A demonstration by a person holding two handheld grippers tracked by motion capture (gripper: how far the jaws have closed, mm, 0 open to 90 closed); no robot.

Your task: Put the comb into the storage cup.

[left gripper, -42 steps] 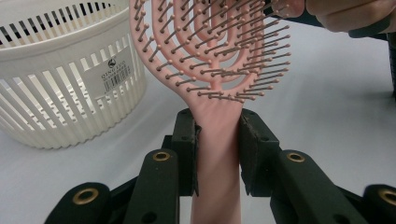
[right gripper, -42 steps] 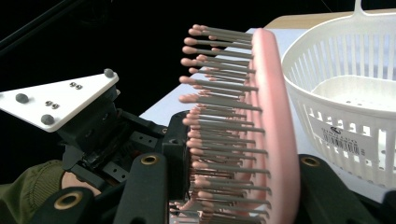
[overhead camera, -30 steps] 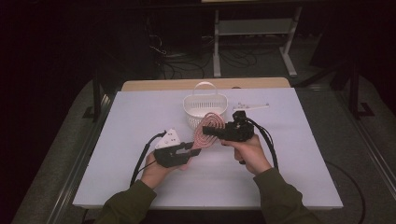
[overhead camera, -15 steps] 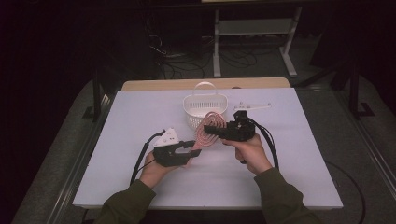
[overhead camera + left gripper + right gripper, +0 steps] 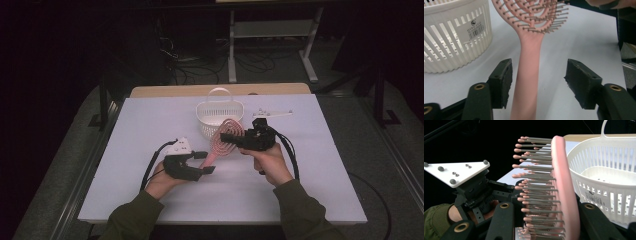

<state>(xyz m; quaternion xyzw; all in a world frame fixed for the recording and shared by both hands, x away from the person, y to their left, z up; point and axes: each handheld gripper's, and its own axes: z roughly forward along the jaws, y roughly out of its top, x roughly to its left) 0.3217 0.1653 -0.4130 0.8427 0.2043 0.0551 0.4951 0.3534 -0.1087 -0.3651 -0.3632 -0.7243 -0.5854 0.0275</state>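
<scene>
Your right gripper clamps brush head at frame centre, beside basket, likely for drop-in. Left gripper jaws just opening, handle between, apparently freed.

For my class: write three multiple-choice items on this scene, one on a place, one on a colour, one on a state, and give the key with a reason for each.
1. Where does the basket stand?
A. on the table's far side, beyond the brush
B. on the floor
C. in the left hand

2. What colour is the brush?
A. blue
B. pink
C. green

3. How does the left gripper stand to the brush handle?
A. clamped on it
B. jaws open, handle between them
C. far away from it

Key: 1 A, the high view shows it behind the brush on the table. 2 B, both gripper views show pink. 3 B, a gap shows beside the handle; the jaws have just been opening, while the right gripper grips the head.
</scene>
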